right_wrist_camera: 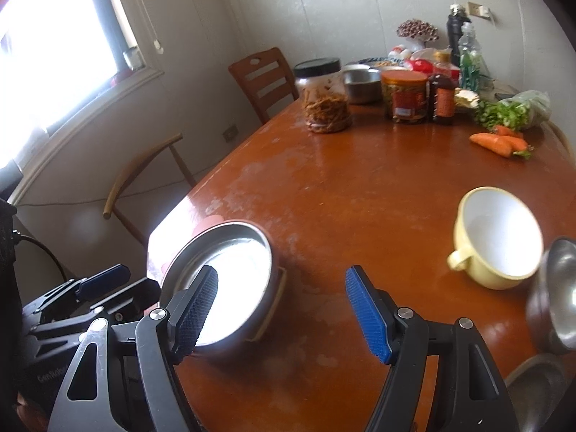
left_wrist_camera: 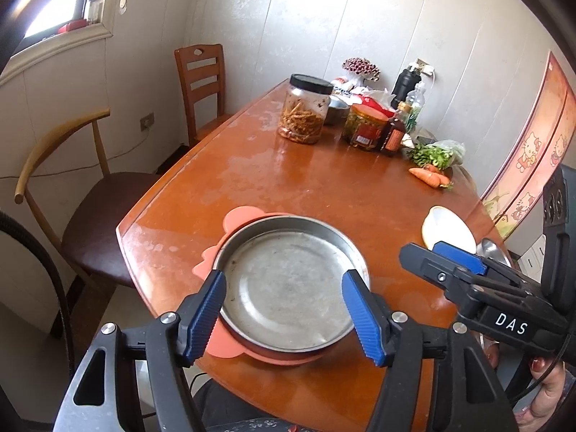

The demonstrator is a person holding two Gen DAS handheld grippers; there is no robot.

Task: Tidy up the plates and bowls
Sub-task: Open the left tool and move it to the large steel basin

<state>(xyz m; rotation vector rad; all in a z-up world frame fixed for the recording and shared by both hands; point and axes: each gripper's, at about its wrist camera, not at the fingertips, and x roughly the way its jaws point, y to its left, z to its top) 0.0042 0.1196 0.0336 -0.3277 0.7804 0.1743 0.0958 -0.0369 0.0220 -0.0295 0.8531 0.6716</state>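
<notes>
Steel plate (left_wrist_camera: 288,280) sits on the orange mat (left_wrist_camera: 216,345) at the table's (left_wrist_camera: 288,180) near edge; my left gripper (left_wrist_camera: 288,320) straddles it, parted, gripping nothing. Right gripper (right_wrist_camera: 284,316) empty too, probably bound for the yellow bowl (right_wrist_camera: 500,237).

Daylight pours in from the white-framed window (right_wrist_camera: 54,54) on my left; in my right camera it burns out to pure white. That same glare floods the round shallow steel pan (right_wrist_camera: 223,280) on the glossy reddish-brown wooden table (right_wrist_camera: 360,198), wiping out its base, while my left camera renders that pan (left_wrist_camera: 288,280) evenly, scratches crisp. Pale sheen streaks the tabletop (left_wrist_camera: 288,180). My right view is softer: the pale yellow enamel cup (right_wrist_camera: 496,241) and the steel bowl (right_wrist_camera: 558,295) at the right edge smear with blur. Both pictures bulge, walls curving, corners falling to black vignette.
</notes>
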